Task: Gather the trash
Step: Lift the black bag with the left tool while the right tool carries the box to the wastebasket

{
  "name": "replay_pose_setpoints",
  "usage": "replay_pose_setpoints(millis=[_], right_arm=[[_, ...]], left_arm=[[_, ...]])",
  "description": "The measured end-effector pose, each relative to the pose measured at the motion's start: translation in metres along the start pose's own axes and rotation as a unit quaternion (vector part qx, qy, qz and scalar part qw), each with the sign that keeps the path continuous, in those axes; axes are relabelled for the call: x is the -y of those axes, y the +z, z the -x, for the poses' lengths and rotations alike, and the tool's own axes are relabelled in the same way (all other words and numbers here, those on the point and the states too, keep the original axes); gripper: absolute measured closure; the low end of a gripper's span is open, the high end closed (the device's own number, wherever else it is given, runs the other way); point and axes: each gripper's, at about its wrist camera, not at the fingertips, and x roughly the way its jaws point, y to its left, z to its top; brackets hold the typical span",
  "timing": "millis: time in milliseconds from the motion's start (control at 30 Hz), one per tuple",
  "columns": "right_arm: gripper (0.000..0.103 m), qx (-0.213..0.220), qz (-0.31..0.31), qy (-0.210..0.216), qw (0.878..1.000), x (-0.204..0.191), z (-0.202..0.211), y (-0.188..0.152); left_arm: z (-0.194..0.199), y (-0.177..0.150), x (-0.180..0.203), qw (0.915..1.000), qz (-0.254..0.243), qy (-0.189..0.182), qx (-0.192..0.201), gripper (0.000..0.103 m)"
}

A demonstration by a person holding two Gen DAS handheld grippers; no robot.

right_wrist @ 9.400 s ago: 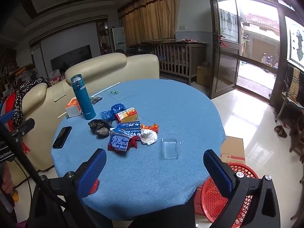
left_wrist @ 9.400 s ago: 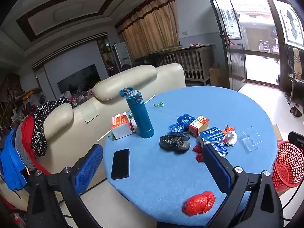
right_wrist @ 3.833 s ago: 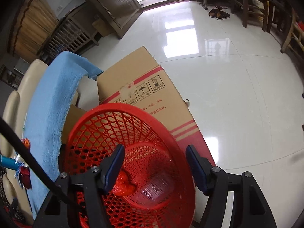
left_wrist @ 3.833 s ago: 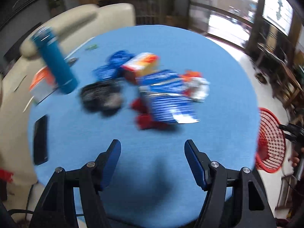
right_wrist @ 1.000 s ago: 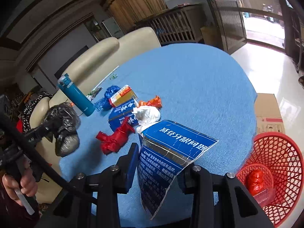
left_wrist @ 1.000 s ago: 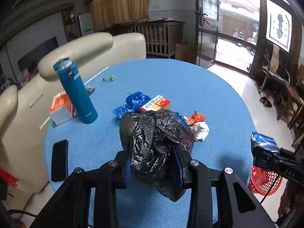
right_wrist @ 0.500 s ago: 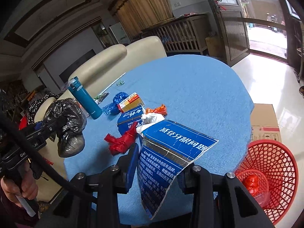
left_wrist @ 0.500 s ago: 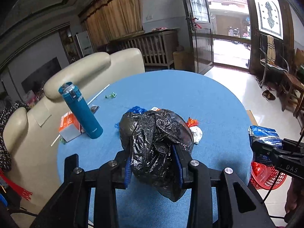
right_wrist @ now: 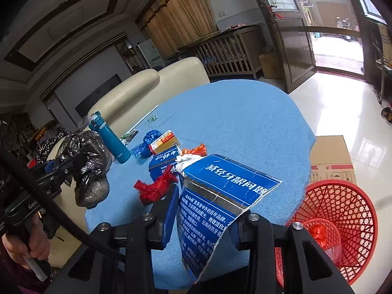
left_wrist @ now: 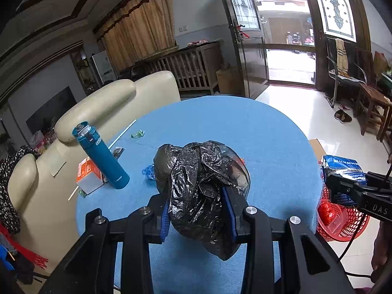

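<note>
Blue cloth covers the round table (left_wrist: 269,132), which stands in a living room beside a cream sofa (left_wrist: 107,103), and both grippers hang above its near edge with a load each.

The left gripper (left_wrist: 198,210) is clamped on a crumpled black bag (left_wrist: 201,183). The pads pinch it low, so most of the bag bulges above the jaws and a tail droops beneath; the right wrist view shows it clear of the cloth. That grip looks firm enough to carry a soft, light bundle.

The right gripper (right_wrist: 203,223) is closed on a torn blue carton (right_wrist: 220,196), flattened and printed with white text. It is caught near one end, so the long panel juts forward and a ragged strip hangs down.

Just off the table's right side, on the floor, sits the red basket (right_wrist: 343,196), with a red wad and a clear tray already at its bottom. A cardboard box (right_wrist: 330,156) lies behind it. Low and open-topped, the basket is probably there so trash can be dropped straight in, and the carton is the nearer of the two loads.

Trash left on the cloth includes a red wrapper (right_wrist: 156,186), a blue box (right_wrist: 161,161), an orange box (right_wrist: 164,142), white paper, blue plastic and orange scraps. The teal flask (left_wrist: 103,156) and the orange-and-white box by it do not look like trash.
</note>
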Motion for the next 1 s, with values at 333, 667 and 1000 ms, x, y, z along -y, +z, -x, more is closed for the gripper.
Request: replay_pose_setpoints(millis=[333,667,1000], right_arm=[[0.064,0.008,-0.018,-0.003,1.000,0.014,0.009,-0.001],[0.064,0.014,-0.037,-0.011,0.999,0.032,0.016,-0.004],[0.064,0.022,-0.051,-0.018,0.998,0.048,0.026,-0.005]], left_arm=[[0.004,0.004,0.018,0.9997,-0.025,-0.002,0.002,0.064],[0.001,0.007,0.035,0.9989,-0.046,-0.012,0.000,0.064],[-0.001,0.011,0.056,0.9974,-0.068,-0.025,0.001,0.064]])
